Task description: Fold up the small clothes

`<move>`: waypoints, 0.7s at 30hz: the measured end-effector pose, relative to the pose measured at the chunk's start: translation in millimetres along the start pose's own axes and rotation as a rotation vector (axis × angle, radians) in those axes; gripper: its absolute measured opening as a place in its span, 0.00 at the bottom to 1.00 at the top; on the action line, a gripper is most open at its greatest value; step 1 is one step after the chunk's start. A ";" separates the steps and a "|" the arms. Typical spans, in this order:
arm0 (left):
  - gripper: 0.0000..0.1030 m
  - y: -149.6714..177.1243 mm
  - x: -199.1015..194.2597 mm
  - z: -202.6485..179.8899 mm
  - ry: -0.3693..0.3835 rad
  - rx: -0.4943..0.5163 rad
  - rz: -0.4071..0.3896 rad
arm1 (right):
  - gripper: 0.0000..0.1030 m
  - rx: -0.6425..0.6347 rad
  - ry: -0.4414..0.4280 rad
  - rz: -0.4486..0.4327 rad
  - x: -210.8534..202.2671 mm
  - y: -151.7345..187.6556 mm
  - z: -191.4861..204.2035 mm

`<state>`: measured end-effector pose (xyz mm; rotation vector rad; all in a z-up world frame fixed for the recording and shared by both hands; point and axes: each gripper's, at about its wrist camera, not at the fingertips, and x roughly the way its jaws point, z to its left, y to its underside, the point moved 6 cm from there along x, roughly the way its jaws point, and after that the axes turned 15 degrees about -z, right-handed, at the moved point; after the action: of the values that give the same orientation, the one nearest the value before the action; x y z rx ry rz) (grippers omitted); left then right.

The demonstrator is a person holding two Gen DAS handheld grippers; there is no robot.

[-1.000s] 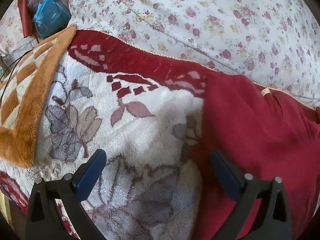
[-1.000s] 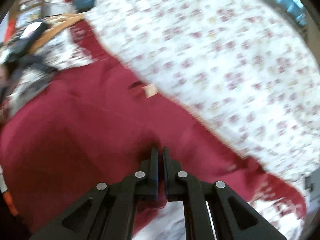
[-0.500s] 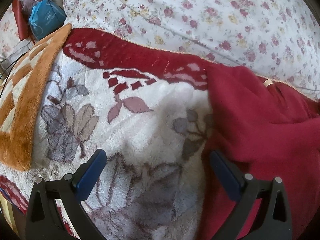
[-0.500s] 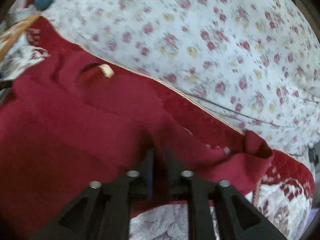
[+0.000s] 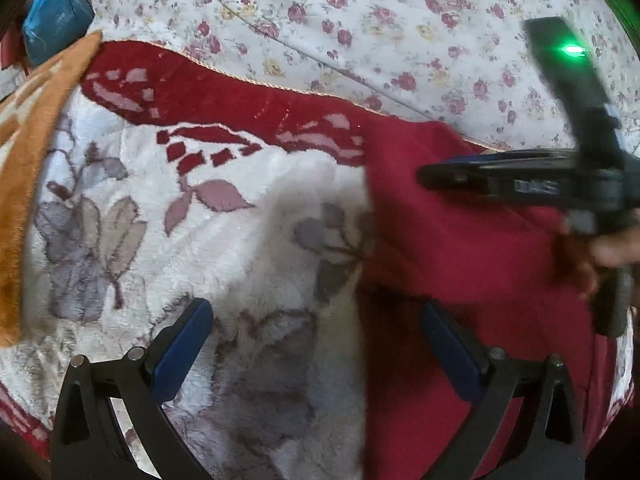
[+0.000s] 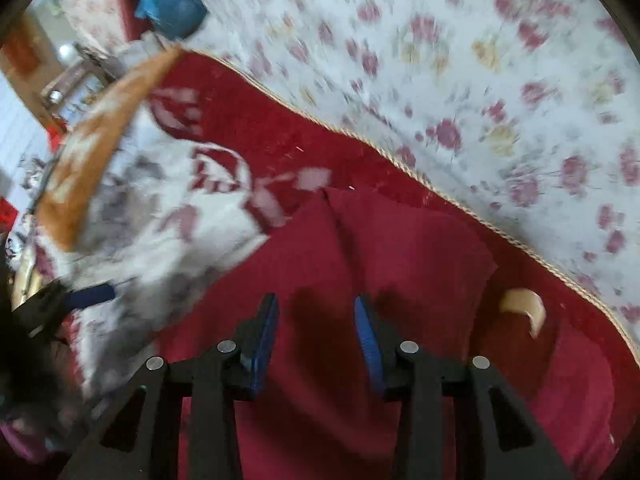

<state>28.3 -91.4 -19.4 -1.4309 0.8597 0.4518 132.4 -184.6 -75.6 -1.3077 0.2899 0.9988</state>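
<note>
A dark red garment (image 5: pixel 472 256) lies on a fleece blanket at the right of the left wrist view. In the right wrist view the garment (image 6: pixel 360 248) fills the lower middle, with a cream neck label (image 6: pixel 524 304) at its right. My left gripper (image 5: pixel 316 344) is open and empty, straddling the garment's left edge over the blanket. My right gripper (image 6: pixel 316 332) is open just above the garment, holding nothing. It also shows side-on in the left wrist view (image 5: pixel 432 176), over the garment's upper part.
The white and red flowered fleece blanket (image 5: pixel 200 216) covers the bed. A floral sheet (image 5: pixel 400 32) lies beyond it. An orange blanket edge (image 5: pixel 24 184) is at the left. A blue bag (image 5: pixel 52 24) sits at the far left corner.
My right gripper has opened, let go of the red garment and swung left over it, coming into the left wrist view. The left gripper stayed open and drifted slightly right.
</note>
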 end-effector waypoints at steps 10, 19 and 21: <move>1.00 -17.9 3.0 22.6 -0.131 -0.017 -0.083 | 0.08 -0.125 -0.079 -0.172 4.9 -55.7 52.6; 1.00 -22.6 -7.6 33.0 -0.160 0.007 -0.077 | 0.57 -0.045 -0.010 -0.161 -25.3 -19.6 41.6; 1.00 -25.3 -18.1 38.5 -0.196 0.017 -0.113 | 0.63 -0.016 0.059 -0.197 -75.1 -3.2 15.4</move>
<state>44.6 -53.5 7.9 -1.3867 0.6209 0.4892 86.4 -204.0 -17.4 -1.3534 0.1940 0.7990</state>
